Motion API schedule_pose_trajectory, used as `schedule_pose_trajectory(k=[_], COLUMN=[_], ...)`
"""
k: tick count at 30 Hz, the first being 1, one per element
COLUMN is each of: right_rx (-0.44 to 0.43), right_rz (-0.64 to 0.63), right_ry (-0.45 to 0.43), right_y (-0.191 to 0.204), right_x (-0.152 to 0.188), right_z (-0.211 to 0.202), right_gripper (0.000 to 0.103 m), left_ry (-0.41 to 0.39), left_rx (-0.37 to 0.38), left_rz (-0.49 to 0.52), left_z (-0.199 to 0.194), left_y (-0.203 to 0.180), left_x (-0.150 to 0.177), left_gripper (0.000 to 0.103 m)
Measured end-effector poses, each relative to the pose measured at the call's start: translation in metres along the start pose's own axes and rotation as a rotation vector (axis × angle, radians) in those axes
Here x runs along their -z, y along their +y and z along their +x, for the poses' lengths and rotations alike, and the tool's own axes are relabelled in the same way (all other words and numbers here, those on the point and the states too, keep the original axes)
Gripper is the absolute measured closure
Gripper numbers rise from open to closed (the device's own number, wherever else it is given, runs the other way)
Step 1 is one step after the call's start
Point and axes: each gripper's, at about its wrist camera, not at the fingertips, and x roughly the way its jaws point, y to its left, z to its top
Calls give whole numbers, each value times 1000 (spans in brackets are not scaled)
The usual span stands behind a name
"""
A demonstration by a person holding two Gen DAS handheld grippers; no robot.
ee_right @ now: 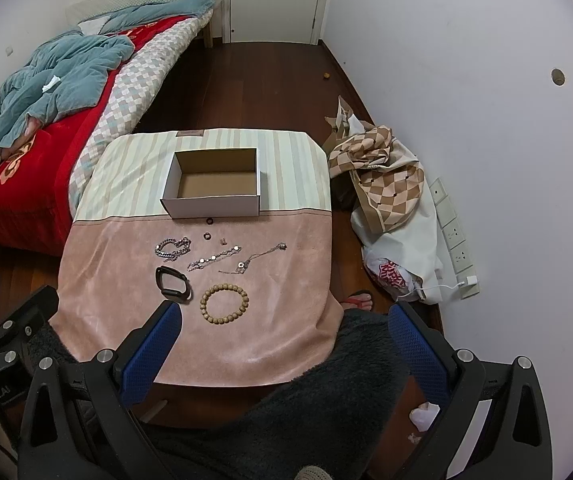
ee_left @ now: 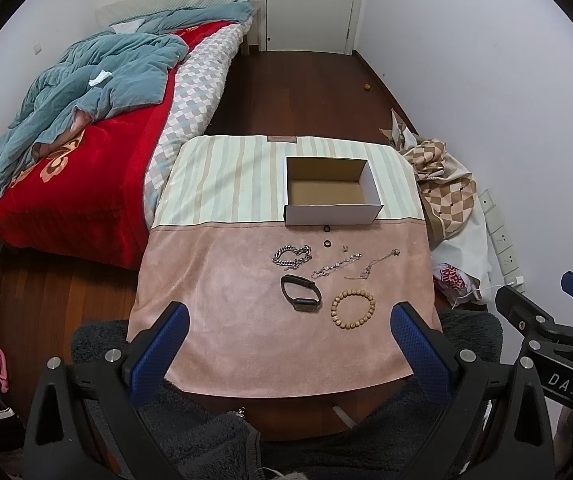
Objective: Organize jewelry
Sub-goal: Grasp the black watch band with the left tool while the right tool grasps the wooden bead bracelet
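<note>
Both grippers, left gripper (ee_left: 286,332) and right gripper (ee_right: 282,330), spread wide, empty. Pinch the tan wooden bead bracelet (ee_right: 224,304) by one side, lift clear, drop into the empty white cardboard box (ee_right: 214,200).

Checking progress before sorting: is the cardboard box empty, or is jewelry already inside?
Empty. The cardboard box shows only its bare brown floor in both views, and the wooden bead bracelet lies outside it on the pink cloth.

Both wrist views look down from the near edge, well back. They share the cloth-covered table (ee_left: 214,320) (ee_right: 106,300), centred in each frame.
</note>
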Motion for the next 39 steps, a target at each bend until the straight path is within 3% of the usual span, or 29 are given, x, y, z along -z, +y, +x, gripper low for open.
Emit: schedule_pose_trajectory(k=[8,13,18,24,28,32,35,38,39], right_rx=[-3,4,24,11,-19,-51,-78,-84,-82], right_rz=[4,8,35,48,54,44,31,-5,-13], right_ry=[-2,-5,32,200,306,352,399,366,364], right_y=[0,-3,-3,2,13,31,43,52,52], right_x=[1,-3,-10,-2,19,33,42,46,46], right_z=[0,16,75,185,251,289,310,310,308], right_gripper=[0,0,0,1,18,29,47,63,79], left_ry=[-5,-48,-6,130,199,244,277,310,320], left_rx=[4,-13,-119,-226,-268,-269,-255,-226,-219], left_rz=[14,26,16,22,19,-2,-9,-23,-29], left_z=[2,27,87,169,208,228,237,247,250], left_y=[-1,-1,7,16,25,32,33,34,34], left_x=[-1,-9,-14,-4,6,10,14,15,15], left_gripper=[0,0,0,0,0,0,0,0,0])
